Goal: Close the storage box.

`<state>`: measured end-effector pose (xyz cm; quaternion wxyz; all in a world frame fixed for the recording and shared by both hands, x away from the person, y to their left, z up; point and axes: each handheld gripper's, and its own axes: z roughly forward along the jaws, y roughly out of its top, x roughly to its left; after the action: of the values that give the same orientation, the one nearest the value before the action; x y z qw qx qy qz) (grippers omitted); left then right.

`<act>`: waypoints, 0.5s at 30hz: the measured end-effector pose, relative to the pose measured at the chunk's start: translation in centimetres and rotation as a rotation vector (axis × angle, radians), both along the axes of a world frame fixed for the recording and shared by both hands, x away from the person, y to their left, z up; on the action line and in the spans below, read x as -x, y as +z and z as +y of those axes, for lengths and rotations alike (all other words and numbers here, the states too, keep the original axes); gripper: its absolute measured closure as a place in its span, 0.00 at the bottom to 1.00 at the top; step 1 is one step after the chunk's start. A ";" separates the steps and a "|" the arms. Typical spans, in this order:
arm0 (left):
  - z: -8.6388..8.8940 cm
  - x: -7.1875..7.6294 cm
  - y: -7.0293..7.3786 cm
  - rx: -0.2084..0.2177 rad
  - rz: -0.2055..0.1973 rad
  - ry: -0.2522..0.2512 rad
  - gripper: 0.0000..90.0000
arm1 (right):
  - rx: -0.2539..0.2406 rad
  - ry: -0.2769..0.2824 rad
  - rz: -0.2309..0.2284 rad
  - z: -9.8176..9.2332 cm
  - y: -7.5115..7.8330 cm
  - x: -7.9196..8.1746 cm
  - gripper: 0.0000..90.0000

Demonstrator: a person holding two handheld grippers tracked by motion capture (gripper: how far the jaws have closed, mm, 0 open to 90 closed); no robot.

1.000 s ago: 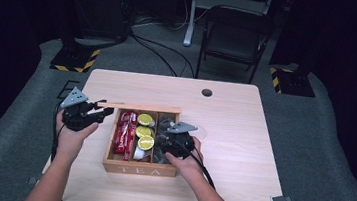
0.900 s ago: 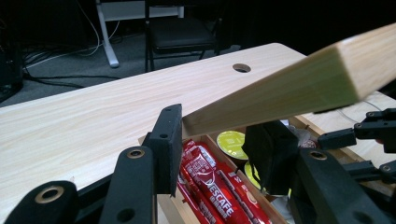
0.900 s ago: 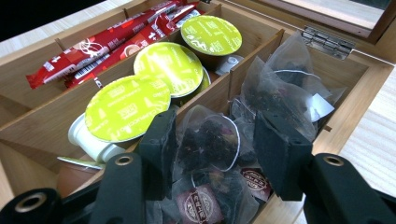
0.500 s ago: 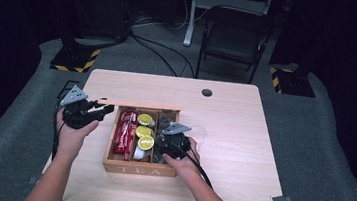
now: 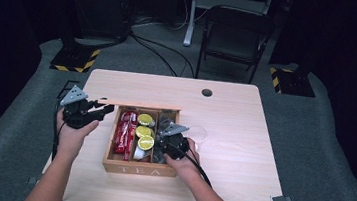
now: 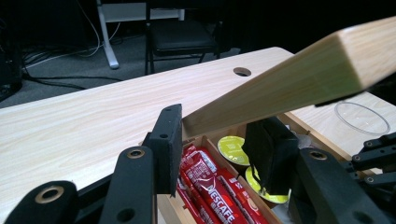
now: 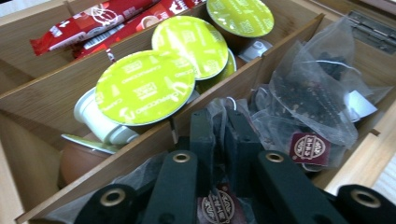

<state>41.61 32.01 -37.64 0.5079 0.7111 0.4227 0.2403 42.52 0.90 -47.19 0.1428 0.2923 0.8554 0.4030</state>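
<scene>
A wooden tea box (image 5: 139,168) stands on the table with its lid (image 5: 146,105) raised. My left gripper (image 5: 105,109) is shut on the lid's left end (image 6: 299,74), and its jaws (image 6: 217,135) clamp the edge. Red sachets (image 5: 125,131) fill the left compartment and green-lidded capsules (image 7: 144,86) the middle one. Mesh tea bags (image 7: 308,88) lie in the right compartment. My right gripper (image 7: 219,121) reaches down into that compartment. Its jaws have just been closing and now pinch the mesh of one tea bag (image 7: 215,106).
A clear round glass piece (image 5: 198,133) lies on the table just right of the box. The table has a cable hole (image 5: 207,92) near its far edge. A folding chair (image 5: 233,36) stands beyond the table.
The right gripper's jaws have drawn together inside the right compartment. The left gripper and the raised lid have kept still.
</scene>
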 end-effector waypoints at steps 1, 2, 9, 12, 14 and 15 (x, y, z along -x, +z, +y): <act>0.0 0.0 0.0 0.000 0.000 0.000 0.63 | 0.000 0.007 0.012 0.0 0.0 0.0 0.95; 0.0 0.0 0.0 0.000 -0.001 0.000 0.63 | 0.001 0.007 0.010 0.0 0.0 0.1 0.97; 0.0 0.1 -0.1 -0.003 0.003 -0.002 0.63 | -0.022 0.011 -0.007 -0.2 0.4 0.3 1.00; 0.0 0.1 -0.1 -0.002 0.002 0.001 0.63 | -0.036 0.017 -0.009 -0.3 0.7 0.4 1.00; -0.1 0.1 -0.1 -0.002 0.001 0.003 0.63 | -0.047 0.008 -0.002 -0.4 0.9 0.5 1.00; -0.1 0.1 -0.1 0.000 0.001 0.005 0.63 | -0.044 0.023 -0.017 -0.6 1.0 0.4 1.00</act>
<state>41.46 31.93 -37.76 0.5072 0.7102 0.4245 0.2411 42.13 0.33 -46.22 0.1389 0.2822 0.8485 0.4257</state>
